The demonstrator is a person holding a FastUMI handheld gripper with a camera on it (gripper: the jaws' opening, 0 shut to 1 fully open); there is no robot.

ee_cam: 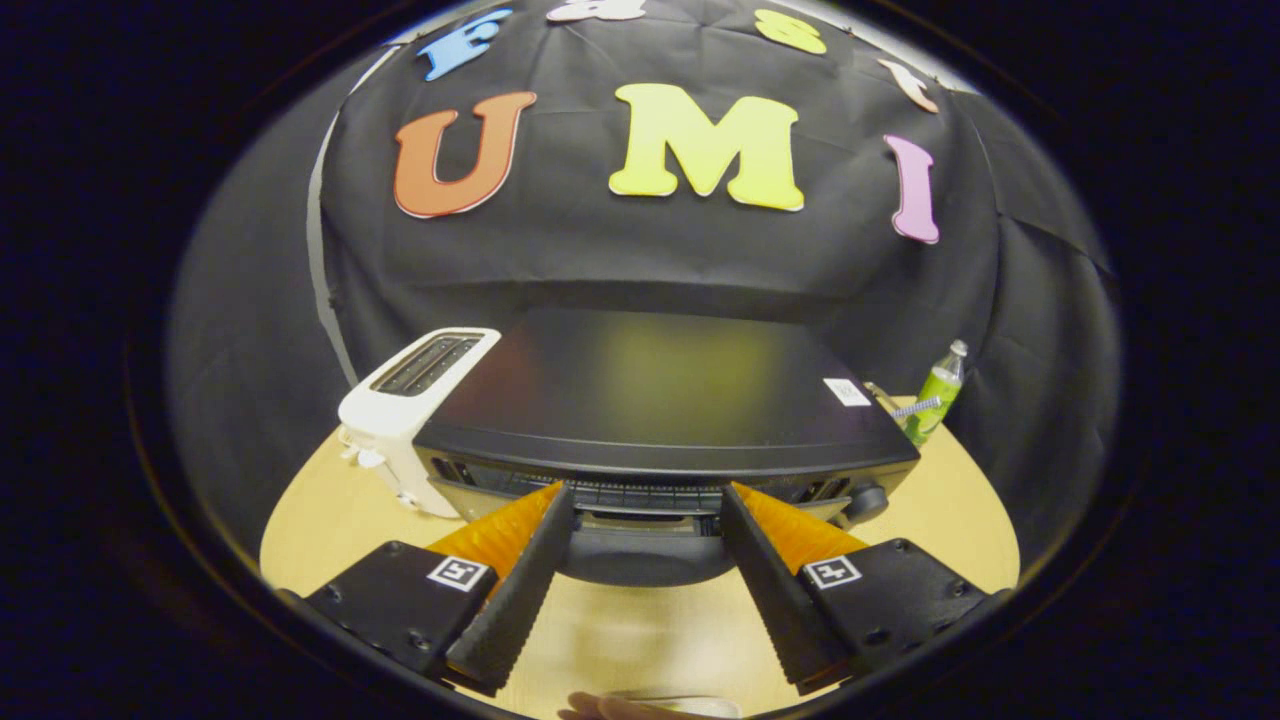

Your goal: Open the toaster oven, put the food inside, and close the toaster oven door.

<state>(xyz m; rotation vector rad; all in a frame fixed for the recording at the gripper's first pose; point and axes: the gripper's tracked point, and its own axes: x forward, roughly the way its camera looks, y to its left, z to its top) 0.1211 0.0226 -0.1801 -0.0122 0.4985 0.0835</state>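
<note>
Just ahead of the spread, empty gripper [645,500] sits a glossy black toaster oven [660,400], door handle between its fingertips.

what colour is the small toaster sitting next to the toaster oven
White, with dark slots on top. The toaster stands touching the black toaster oven, seen in the gripper view beyond the open gripper.

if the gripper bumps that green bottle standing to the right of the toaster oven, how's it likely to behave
The green bottle is tall and narrow and stands upright on the table, so it would probably tip easily. Its round body suggests it would then roll. It looks like light plastic. The open gripper is at the toaster oven front.
</note>
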